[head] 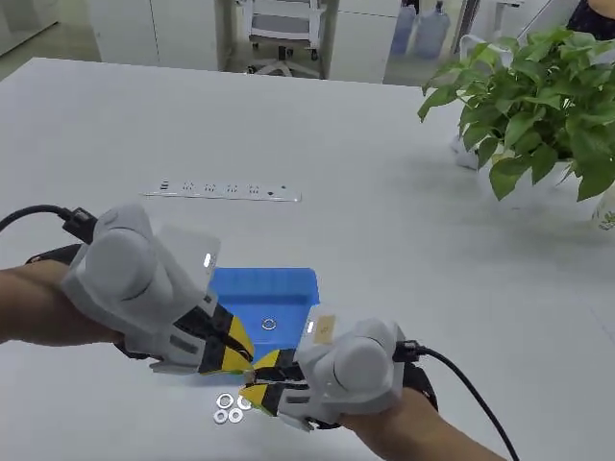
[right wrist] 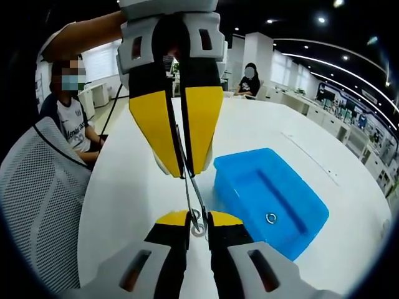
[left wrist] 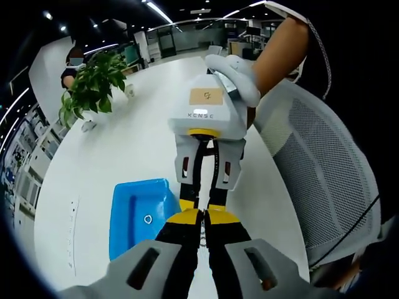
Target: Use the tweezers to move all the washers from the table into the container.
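Here, both grippers meet above the tabletop's [head: 404,250] near edge, sharing the tweezers [right wrist: 186,198].
The left gripper [right wrist: 186,173] has its fingers pinching the tweezers' shank, probably to steady them; the right gripper [right wrist: 198,218] has its fingers flanking the tips, and whether they squeeze I cannot tell. The right gripper view reveals a washer [right wrist: 198,226] at those tips; the head view adds three loose washers [head: 231,409] by the near edge and another washer [head: 268,325] in the container [head: 288,280].

The right gripper [right wrist: 197,225] and the left gripper [right wrist: 184,171] both clamp thin metal tweezers [right wrist: 192,194], a small silver washer [right wrist: 198,228] at their tip, beside a blue rectangular plastic container [right wrist: 304,235] with another silver washer [right wrist: 271,218] inside.
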